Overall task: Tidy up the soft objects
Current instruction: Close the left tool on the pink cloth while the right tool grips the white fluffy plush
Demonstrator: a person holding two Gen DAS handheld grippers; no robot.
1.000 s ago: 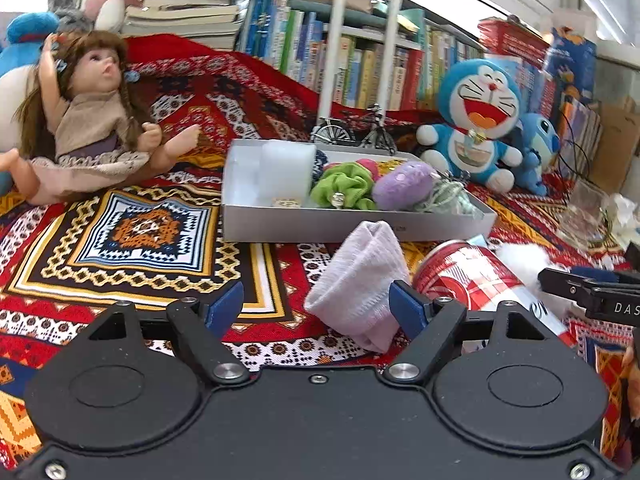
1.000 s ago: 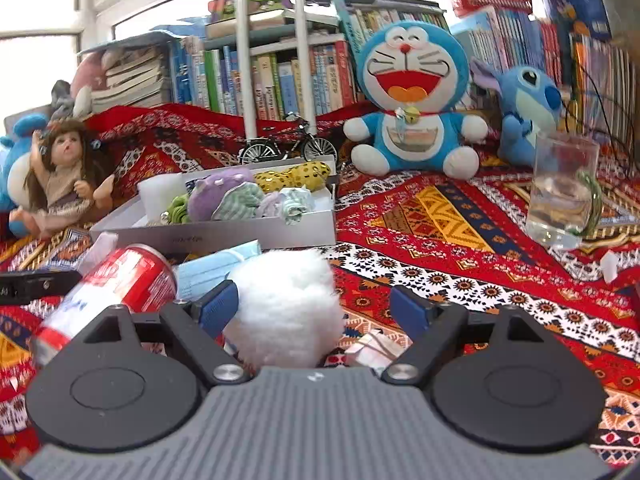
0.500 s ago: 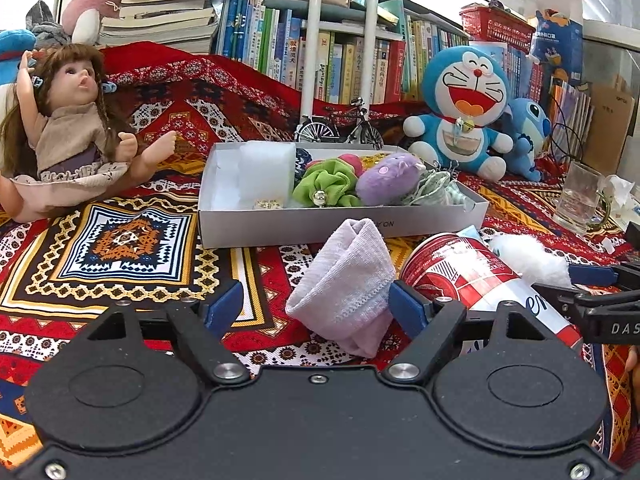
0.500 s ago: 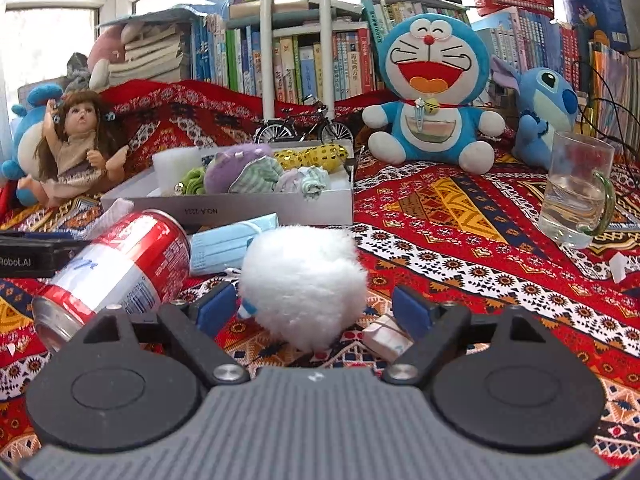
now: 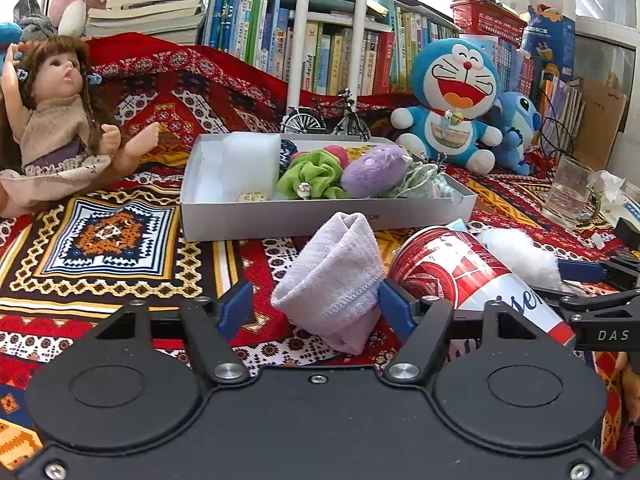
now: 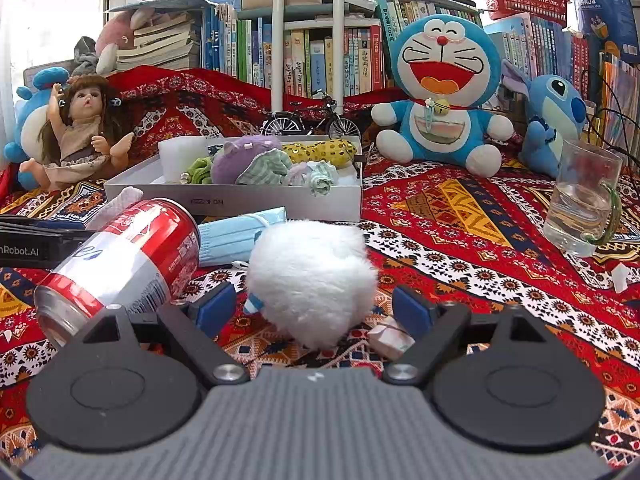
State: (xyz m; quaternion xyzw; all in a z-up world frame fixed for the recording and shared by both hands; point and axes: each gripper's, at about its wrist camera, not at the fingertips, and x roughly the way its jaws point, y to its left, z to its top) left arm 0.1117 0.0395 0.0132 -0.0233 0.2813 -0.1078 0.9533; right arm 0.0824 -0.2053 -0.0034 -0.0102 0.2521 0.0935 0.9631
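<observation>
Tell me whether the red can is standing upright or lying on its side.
Lying on its side. The red can rests lengthwise on the patterned cloth, its round metal end facing the right wrist camera, beside the white fluffy ball.

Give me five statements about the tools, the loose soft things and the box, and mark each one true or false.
1. The folded lilac cloth lies between the fingers of the left tool, whose jaws have just been closing. True.
2. The right tool is clamped shut on the red can. False: it is open around the white fluffy ball; the can lies beside it.
3. The red can stands upright. False: it lies on its side.
4. The white box already holds a purple plush.
True.
5. The glass mug sits inside the box. False: it stands on the cloth, apart from it.
</observation>
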